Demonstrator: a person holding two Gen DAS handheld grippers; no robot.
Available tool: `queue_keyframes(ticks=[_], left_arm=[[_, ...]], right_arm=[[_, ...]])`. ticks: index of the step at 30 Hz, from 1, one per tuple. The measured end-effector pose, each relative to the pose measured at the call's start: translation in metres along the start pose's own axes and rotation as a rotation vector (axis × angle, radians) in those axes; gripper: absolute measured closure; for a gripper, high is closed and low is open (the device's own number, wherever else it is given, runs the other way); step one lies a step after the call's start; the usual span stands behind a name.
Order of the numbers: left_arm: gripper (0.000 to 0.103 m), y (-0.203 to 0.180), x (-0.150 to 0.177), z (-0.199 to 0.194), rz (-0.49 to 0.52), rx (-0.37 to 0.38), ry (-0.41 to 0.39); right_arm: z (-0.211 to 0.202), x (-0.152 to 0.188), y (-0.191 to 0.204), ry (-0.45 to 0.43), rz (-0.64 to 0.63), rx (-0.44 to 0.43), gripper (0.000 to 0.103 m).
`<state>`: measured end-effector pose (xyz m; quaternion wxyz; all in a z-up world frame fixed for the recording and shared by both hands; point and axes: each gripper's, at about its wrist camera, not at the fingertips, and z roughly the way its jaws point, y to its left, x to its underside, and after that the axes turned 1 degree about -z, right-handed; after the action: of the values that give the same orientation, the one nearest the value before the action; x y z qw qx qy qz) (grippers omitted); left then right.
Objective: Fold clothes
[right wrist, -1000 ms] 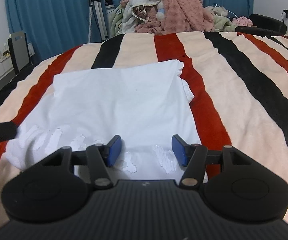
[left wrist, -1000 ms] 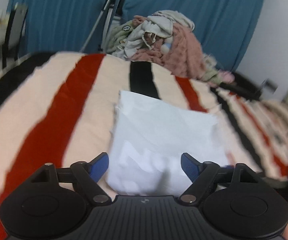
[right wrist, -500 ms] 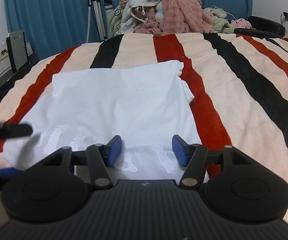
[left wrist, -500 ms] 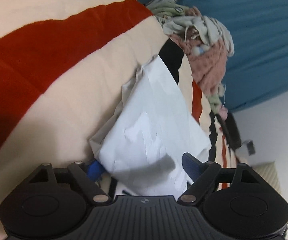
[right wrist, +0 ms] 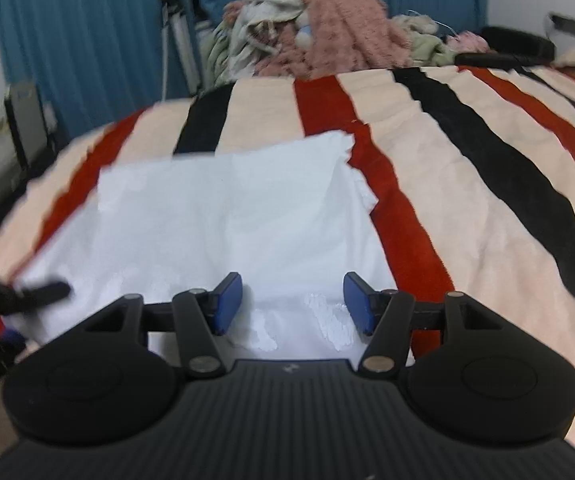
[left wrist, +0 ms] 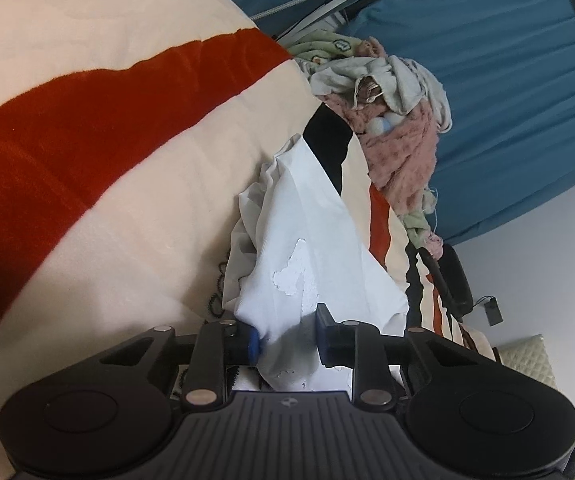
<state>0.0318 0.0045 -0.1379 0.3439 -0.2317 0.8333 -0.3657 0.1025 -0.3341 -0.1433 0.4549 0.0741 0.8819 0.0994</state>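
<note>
Left claw around bunched corner of white shirt

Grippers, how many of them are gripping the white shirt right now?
1. The left gripper is shut on the near left edge of the white shirt. The right gripper hangs open above its near right part, gripping nothing.

The left gripper is pinching a bunched edge of the white shirt (camera rolled sideways). The right gripper is hovering spread wide over the shirt's near edge.
</note>
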Motion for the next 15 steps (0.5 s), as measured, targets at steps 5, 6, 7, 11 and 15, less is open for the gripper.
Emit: queue_keyframes(ticks=[5,6,7,11,15], left_arm=[[0.076,-0.001,0.002,-0.003,0.003,-0.003,-0.003],[0.076,0.0,0.002,-0.003,-0.001,-0.001,-0.002],[0.076,0.0,0.001,-0.002,-0.006,0.0,-0.001],[0.076,0.002,0.001,-0.003,-0.018,0.002,0.0],[0.076,0.001,0.0,0.002,-0.026,0.006,-0.004]], right_arm=[[-0.027,-0.008,-0.014,0.004,0.297,-0.31,0.012],[-0.028,-0.006,-0.014,0.027,0.333,-0.367,0.008],[-0.028,-0.002,-0.014,0.065,0.379,-0.435,0.01],[-0.013,0.017,-0.033,0.129,0.585,-0.465,0.009],[0.003,0.035,-0.053,0.182,0.791,-0.466,0.009]])
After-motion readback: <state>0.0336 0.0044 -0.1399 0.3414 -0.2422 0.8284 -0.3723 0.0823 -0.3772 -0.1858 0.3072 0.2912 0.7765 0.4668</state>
